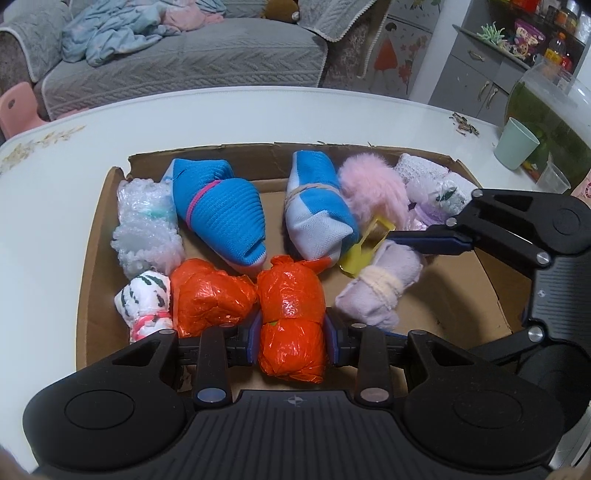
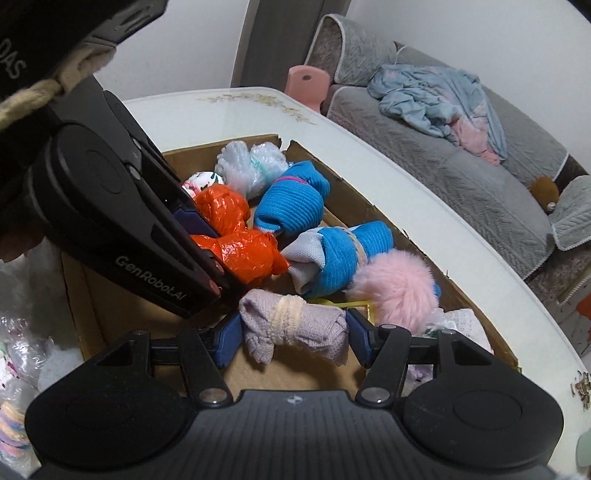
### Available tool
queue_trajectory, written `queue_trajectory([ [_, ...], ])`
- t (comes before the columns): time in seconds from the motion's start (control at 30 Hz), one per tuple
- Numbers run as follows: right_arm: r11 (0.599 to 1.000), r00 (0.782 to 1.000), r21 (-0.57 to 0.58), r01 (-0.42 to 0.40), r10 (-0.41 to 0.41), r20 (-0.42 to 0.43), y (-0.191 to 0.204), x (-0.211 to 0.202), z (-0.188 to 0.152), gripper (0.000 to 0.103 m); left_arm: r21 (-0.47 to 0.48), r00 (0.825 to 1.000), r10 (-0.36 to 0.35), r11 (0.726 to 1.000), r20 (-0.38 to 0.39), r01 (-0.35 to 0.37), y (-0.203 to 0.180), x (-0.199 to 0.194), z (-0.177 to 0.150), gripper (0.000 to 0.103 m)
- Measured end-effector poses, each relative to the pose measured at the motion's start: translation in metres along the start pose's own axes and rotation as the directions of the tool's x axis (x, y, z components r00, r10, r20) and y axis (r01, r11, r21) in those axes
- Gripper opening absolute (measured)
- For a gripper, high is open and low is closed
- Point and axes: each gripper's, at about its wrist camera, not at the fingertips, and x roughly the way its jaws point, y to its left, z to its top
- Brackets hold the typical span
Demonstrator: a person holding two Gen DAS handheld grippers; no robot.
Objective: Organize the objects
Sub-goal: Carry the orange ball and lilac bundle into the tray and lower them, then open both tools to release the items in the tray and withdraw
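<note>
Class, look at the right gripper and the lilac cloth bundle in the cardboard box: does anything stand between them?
Nothing visible does. The right gripper already has the lilac cloth bundle between its pads, above the cardboard box floor.

A home living room. A sofa (image 1: 177, 59) under a grey quilted cover carries crumpled blue and pink laundry (image 1: 122, 29); a pink child's stool (image 2: 306, 86) stands beside it. The white desk (image 1: 55, 192), printed with a floral border, bears a shallow cardboard box (image 1: 491, 280), a pale green cup (image 1: 517, 144) and a glass fish tank (image 1: 546, 107). Behind, a grey cabinet (image 1: 469, 74) holds bottles and snack packets.
</note>
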Motion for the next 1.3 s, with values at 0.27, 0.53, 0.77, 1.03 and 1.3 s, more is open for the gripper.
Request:
queue_trajectory([
  [0.27, 1.0, 1.0, 0.012, -0.018, 0.018, -0.011, -0.007, 0.003, 0.0, 0.057, 0.02, 1.0, 0.02, 1.0, 0.01, -0.02, -0.006, 0.002, -0.001, 0.042],
  [0.53, 1.0, 1.0, 0.004, -0.022, 0.022, -0.018, -0.008, 0.006, 0.0, 0.058, 0.032, 1.0, 0.028, 0.999, 0.014, -0.028, -0.009, 0.003, -0.001, 0.044],
  [0.77, 1.0, 1.0, 0.011, -0.016, 0.016, -0.024, -0.009, 0.004, -0.001, 0.06, 0.037, 1.0, 0.027, 0.999, 0.01, -0.028, -0.012, 0.005, -0.001, 0.05],
  [1.03, 0.999, 1.0, 0.032, -0.005, 0.006, -0.013, -0.011, -0.006, -0.004, 0.065, 0.037, 0.999, 0.015, 0.999, 0.032, -0.016, -0.015, -0.01, -0.001, 0.065],
  [1.3, 0.997, 0.999, 0.074, 0.006, -0.009, 0.036, -0.008, -0.036, -0.008, 0.076, 0.047, 0.995, -0.002, 0.999, 0.098, -0.002, -0.019, -0.05, -0.012, 0.076],
])
